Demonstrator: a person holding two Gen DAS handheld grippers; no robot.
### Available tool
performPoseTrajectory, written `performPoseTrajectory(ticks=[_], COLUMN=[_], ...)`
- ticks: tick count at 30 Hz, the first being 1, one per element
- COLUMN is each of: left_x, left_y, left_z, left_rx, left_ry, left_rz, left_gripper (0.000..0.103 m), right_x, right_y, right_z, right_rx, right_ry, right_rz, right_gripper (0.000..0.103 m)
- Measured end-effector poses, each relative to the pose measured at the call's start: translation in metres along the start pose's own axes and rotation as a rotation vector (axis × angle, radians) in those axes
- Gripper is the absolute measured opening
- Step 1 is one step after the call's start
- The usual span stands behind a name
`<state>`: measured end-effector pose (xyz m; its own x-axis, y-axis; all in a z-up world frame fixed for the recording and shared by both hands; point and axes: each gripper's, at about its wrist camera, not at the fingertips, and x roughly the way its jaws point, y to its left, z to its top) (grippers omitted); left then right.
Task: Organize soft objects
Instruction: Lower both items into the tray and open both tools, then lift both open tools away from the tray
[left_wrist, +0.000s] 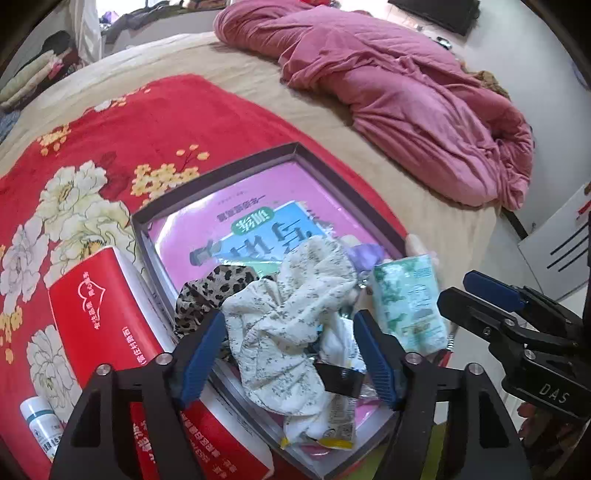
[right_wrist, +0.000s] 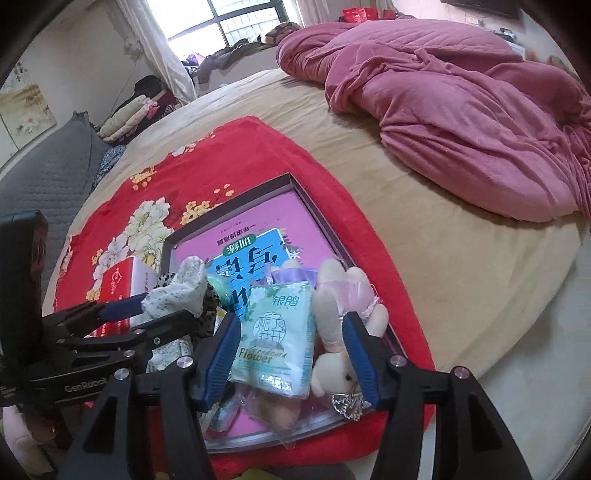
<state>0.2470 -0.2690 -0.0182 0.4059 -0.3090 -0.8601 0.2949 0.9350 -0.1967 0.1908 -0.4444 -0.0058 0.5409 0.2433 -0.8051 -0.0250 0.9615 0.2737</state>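
Observation:
A shallow dark box (left_wrist: 207, 201) with a pink book inside lies on the red floral blanket; it also shows in the right wrist view (right_wrist: 236, 206). In it lie a white floral cloth (left_wrist: 291, 314), a leopard-print cloth (left_wrist: 210, 291), a green tissue pack (left_wrist: 406, 302) (right_wrist: 275, 343) and a plush bunny (right_wrist: 340, 314). My left gripper (left_wrist: 295, 354) is open with its fingers on either side of the floral cloth. My right gripper (right_wrist: 291, 350) is open around the tissue pack and bunny, not closed on them.
A red tissue box (left_wrist: 110, 321) lies left of the dark box, with a small white bottle (left_wrist: 38, 424) near it. A crumpled pink quilt (left_wrist: 406, 96) lies at the far side of the beige bed. A grey cushion (right_wrist: 44, 173) is at the left.

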Motion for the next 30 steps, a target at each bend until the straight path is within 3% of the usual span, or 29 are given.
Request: performPoseTrajectory(ticks=[7,18,24,30], left_x=[-0.02,-0.072,-0.101,-0.128], left_y=[-0.005,-0.003,0.002,0.011], left_z=[-0.003,-0.025,-0.051,-0.078], left_rx=[0.013,-0.002,-0.013,-0.026], left_ry=[-0.043,-0.125,-0.152,-0.181], left_rz=[-0.024,-0.003,0.006,0.023], left_gripper=[0.078,0.08,0.08,0.08], right_x=[-0.02,-0.068,-0.093,-0.105], right_y=[0.003,0.02,0.041,0.06], right_z=[0.0,-0.013,-0.035,-0.067], right_rx=[-0.001,-0.01,0.017,0.011], right_ry=[-0.038,-0.107,-0.143,-0.147], right_rz=[-0.015,-0.054,-0.055,-0.126], right_gripper=[0.059,0.069,0.075,0.082])
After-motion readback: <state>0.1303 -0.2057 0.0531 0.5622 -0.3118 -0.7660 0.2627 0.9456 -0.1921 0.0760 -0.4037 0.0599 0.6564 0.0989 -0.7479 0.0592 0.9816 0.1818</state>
